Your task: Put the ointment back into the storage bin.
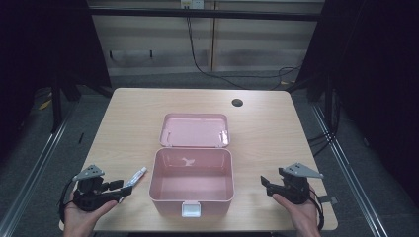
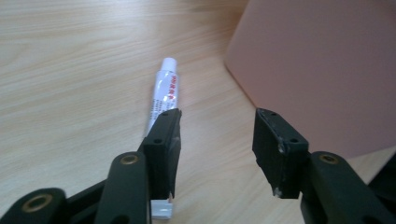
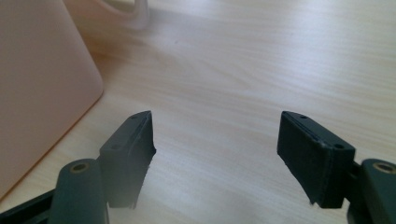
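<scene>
A: From the high view, what's on the bench point(image 1: 267, 123)?

B: A pink box point(image 1: 192, 180) sits open in the middle, its lid point(image 1: 195, 129) laid back flat behind it and a white latch point(image 1: 191, 210) at the near wall. A small white tube point(image 1: 135, 177) lies on the wood just left of the box, near but not touching it. The left gripper point(image 1: 121, 187) sits right at the tube's near end; the right gripper point(image 1: 265, 185) rests to the right of the box, apart from it

A: And the left gripper view?

B: The jaws are spread with nothing between them. The tube point(image 2: 164, 93) runs away from the camera, cap far, crimped tail near. The left-hand jaw lies over the tube's near part, so the tube is off to one side of the gap, not centred in it. The box wall point(image 2: 322, 74) stands close on the right

A: So how would you take the tube cleanly?

B: I'd judge the gripper needs to slide sideways until the tube lies between the pads, then lower and close across its width at mid-body. Watch the far jaw: the box wall leaves little room, and a nudge could roll the tube

A: The right gripper view?

B: Jaws wide apart over bare wood, holding nothing, with the box corner point(image 3: 42, 79) at the left. It seems best kept out of the way, so the box's open top is free for the tube to come across
</scene>
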